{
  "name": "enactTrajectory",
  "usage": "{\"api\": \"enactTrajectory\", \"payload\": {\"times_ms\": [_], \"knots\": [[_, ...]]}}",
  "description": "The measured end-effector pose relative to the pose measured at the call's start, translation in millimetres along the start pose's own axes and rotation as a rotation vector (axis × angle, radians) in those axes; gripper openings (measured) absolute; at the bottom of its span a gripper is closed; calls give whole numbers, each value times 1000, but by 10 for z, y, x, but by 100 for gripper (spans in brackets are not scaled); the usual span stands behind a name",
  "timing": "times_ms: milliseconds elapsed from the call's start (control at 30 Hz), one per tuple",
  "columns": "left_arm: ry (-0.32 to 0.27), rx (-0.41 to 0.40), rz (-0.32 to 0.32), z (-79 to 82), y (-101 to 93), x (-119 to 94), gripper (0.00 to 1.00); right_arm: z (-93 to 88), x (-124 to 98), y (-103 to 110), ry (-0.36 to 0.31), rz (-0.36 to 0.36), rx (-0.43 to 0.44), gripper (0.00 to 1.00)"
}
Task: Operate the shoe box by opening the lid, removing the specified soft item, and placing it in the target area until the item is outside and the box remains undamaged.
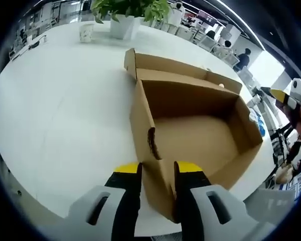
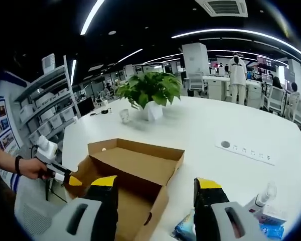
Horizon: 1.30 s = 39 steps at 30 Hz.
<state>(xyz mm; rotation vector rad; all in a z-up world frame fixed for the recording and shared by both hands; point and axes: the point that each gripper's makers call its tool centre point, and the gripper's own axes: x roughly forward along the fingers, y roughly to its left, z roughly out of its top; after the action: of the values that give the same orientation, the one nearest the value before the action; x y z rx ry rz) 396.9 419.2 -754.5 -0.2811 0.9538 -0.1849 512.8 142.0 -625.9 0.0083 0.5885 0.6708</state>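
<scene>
left gripper (image 1: 157, 173) jaws narrowly parted, straddling shoe box (image 1: 190, 135) near corner wall, likely steadying it | right gripper (image 2: 155, 188) wide open, empty, above box | blue soft item (image 2: 185, 230) on table (image 2: 220, 125) beside box | lid (image 1: 180, 68) folded back, interior bare

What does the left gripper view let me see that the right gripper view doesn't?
Left gripper view: the bare inside floor of the open brown cardboard shoe box, with the left gripper straddling its near wall.

Right gripper view: a blue-and-white packet on the white table between the right gripper's parted jaws, and a clear spray bottle.

Both: the box, its lid folded back, and the leafy green plant in a white pot.
</scene>
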Motion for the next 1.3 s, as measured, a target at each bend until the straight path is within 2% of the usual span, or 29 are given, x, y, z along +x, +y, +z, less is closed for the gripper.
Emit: {"api": "enactTrajectory", "payload": {"times_ms": [100, 167, 333, 600, 767, 900, 1033, 1233, 1300], "knots": [[-12, -14, 18, 13, 31, 9, 23, 77, 77, -61, -14, -17, 35, 53], [-23, -19, 29, 18, 46, 12, 22, 111, 149, -95, -12, -22, 43, 54], [-47, -32, 53, 31, 97, 5, 17, 191, 337, -86, 9, -5, 22, 54], [-71, -76, 91, 59, 172, -1, 13, 237, 556, -247, 54, -40, 2, 54], [-93, -96, 118, 64, 180, -9, 12, 146, 618, -340, 102, -67, -24, 53], [-102, -103, 141, 73, 193, -9, 11, 82, 605, -516, 119, -131, 34, 52], [-106, -112, 146, 68, 195, -14, 11, -12, 634, -604, 156, -143, 24, 51], [-110, -120, 146, 66, 191, -18, 11, -114, 738, -629, 191, -154, 84, 45], [-110, -123, 147, 66, 195, -17, 11, -197, 792, -635, 226, -163, 109, 43]]}}
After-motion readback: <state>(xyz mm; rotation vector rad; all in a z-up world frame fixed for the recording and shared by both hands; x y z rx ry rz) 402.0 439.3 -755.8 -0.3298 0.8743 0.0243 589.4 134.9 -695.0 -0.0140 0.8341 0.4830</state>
